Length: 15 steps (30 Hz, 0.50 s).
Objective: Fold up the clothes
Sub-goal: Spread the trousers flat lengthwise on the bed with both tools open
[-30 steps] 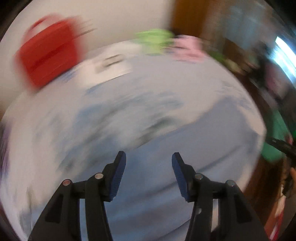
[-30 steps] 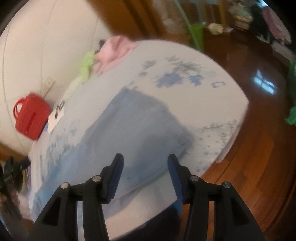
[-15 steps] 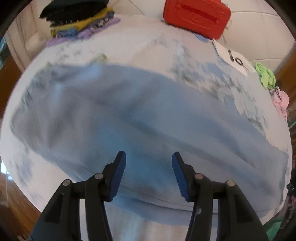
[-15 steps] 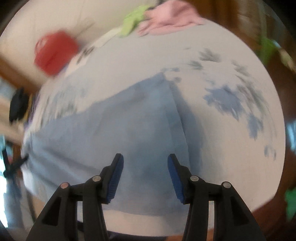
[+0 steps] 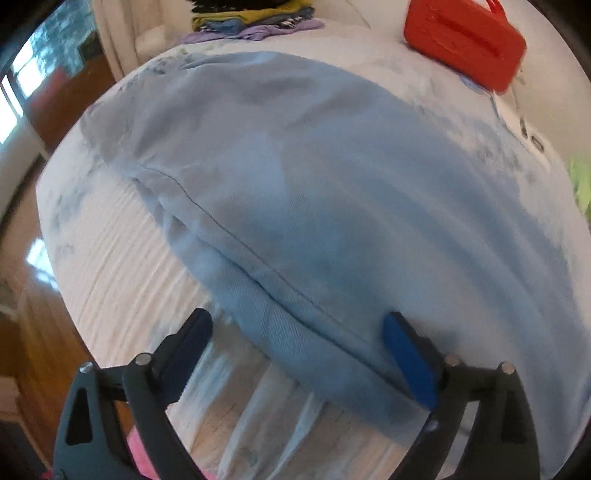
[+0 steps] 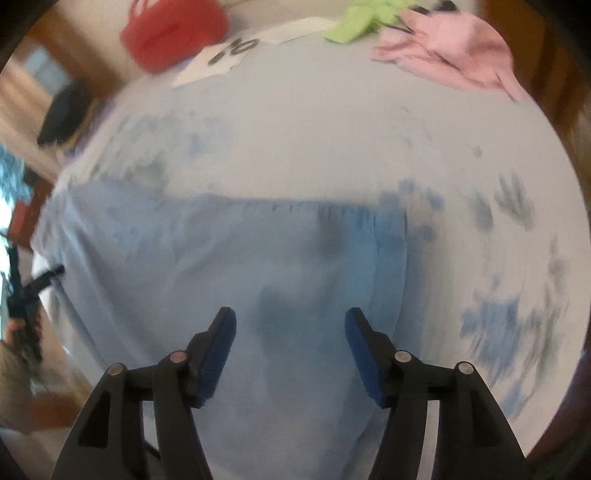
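Observation:
A light blue garment point(image 5: 332, 206) lies spread flat across the bed, its stitched hem edge running along the near side. My left gripper point(image 5: 299, 339) is open and empty, close above that near edge, the hem passing between its jaws. In the right wrist view the same garment point(image 6: 229, 258) fills the lower middle. My right gripper point(image 6: 290, 332) is open and empty, hovering over the cloth near its right end.
A bed point(image 6: 332, 140) with a white and blue patterned sheet holds a red case point(image 5: 465, 40), a stack of folded clothes point(image 5: 251, 22), a pink garment point(image 6: 454, 51), a green one point(image 6: 362, 18) and a white paper point(image 6: 221, 59). Wooden floor point(image 5: 33, 314) lies beyond the edge.
Both grippers have swung and dropped closer to the blue garment. The left one now sits low at its near hem; the right one faces its right end. Both stayed open.

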Tool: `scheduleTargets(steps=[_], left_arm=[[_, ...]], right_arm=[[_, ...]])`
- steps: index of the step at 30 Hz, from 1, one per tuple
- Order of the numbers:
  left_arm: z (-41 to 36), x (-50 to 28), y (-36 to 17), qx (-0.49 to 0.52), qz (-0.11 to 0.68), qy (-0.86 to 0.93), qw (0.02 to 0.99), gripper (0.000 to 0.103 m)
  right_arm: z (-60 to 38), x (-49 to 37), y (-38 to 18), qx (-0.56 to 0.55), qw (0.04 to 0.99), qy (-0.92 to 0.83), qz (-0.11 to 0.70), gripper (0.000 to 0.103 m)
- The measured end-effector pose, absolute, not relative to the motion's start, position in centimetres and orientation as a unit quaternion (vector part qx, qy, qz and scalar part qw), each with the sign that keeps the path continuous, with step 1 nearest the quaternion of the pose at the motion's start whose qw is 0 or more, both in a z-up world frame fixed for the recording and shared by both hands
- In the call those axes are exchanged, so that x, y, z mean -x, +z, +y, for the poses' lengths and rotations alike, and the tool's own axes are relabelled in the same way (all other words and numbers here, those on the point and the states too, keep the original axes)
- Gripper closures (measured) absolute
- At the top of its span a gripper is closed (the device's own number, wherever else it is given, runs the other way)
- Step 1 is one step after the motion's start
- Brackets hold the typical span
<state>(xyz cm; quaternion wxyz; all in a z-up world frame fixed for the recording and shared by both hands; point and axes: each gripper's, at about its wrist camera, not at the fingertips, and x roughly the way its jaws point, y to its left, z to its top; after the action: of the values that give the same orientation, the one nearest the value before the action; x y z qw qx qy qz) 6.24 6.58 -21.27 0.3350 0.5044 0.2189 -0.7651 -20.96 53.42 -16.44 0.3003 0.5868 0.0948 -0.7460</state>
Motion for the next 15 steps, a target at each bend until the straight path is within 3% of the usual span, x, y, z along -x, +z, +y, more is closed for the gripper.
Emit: scheduleTargets(steps=[2,3,9,15], left_arm=[[7.9,-6.3,-20.6,-0.506,0.227,-0.756,0.348,0.032],[9.3,-6.2,-19.8,-0.500,0.235,-0.760,0.343,0.034],[20.7,-4.4,-16.2,-0.443,0.258,-0.798,0.317,0.034],[34.1,-2.5,-16.7,-0.417,0.321,-0.776,0.348,0.034]], right_arm=[[52.3,22.2,-16.5,-0.580,0.318,-0.740,0.122,0.041],[51.9,22.8,-16.7,-0.581,0.328,-0.733,0.131,0.041],[49.9,24.6,-18.9,-0.592,0.404,-0.671,0.189,0.041],[51.0,25.2,-19.4,-0.563,0.532,-0.600,0.201,0.016]])
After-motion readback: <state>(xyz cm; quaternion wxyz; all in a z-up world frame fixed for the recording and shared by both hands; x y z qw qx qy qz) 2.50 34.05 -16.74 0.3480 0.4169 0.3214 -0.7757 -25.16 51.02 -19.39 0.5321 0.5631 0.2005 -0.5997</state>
